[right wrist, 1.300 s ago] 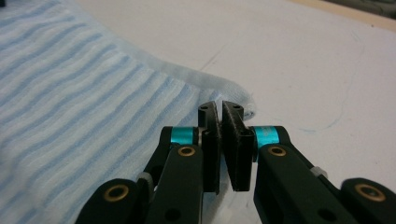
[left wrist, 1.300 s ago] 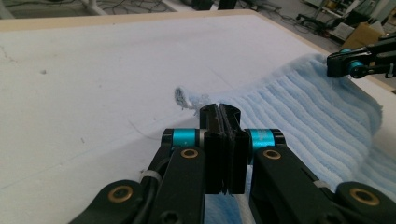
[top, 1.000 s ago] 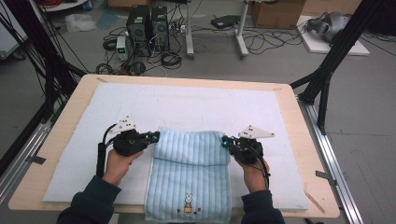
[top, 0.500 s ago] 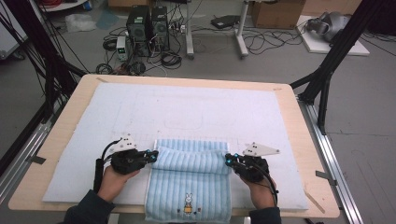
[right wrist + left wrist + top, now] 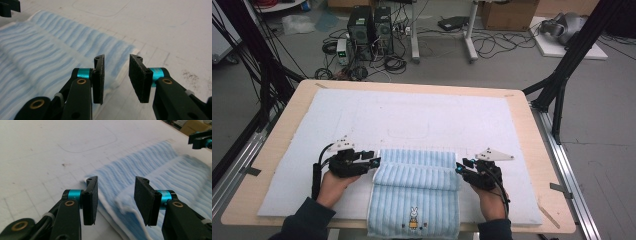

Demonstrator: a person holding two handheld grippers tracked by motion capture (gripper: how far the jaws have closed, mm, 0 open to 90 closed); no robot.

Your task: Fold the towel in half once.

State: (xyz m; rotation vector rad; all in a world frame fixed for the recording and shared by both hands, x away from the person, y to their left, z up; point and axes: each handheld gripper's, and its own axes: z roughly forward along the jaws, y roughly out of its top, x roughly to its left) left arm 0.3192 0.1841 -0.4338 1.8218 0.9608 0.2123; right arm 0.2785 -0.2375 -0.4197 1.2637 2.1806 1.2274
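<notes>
A light blue striped towel (image 5: pixel 414 205) with a small bunny emblem lies at the front middle of the white mat (image 5: pixel 422 115), its near end hanging over the table edge. A folded layer rests across its far part. My left gripper (image 5: pixel 376 162) sits at the towel's left edge, open. In the left gripper view the left gripper (image 5: pixel 116 200) straddles the upper layer's white-hemmed corner (image 5: pixel 123 205) without pinching it. My right gripper (image 5: pixel 458 169) is at the towel's right edge, open. The right gripper view shows the right gripper (image 5: pixel 116 80) over the towel's (image 5: pixel 50 57) hem.
The wooden table (image 5: pixel 542 150) carries the white mat, which has a faint drawn outline (image 5: pixel 409 132) at its middle. Black frame struts (image 5: pixel 562 80) stand at both sides. Computers (image 5: pixel 369 25), cables and boxes lie on the floor beyond the far edge.
Both grippers have moved toward the person along the towel's sides. The towel's far part now lies folded over as an upper layer, and both pairs of jaws stand open.
</notes>
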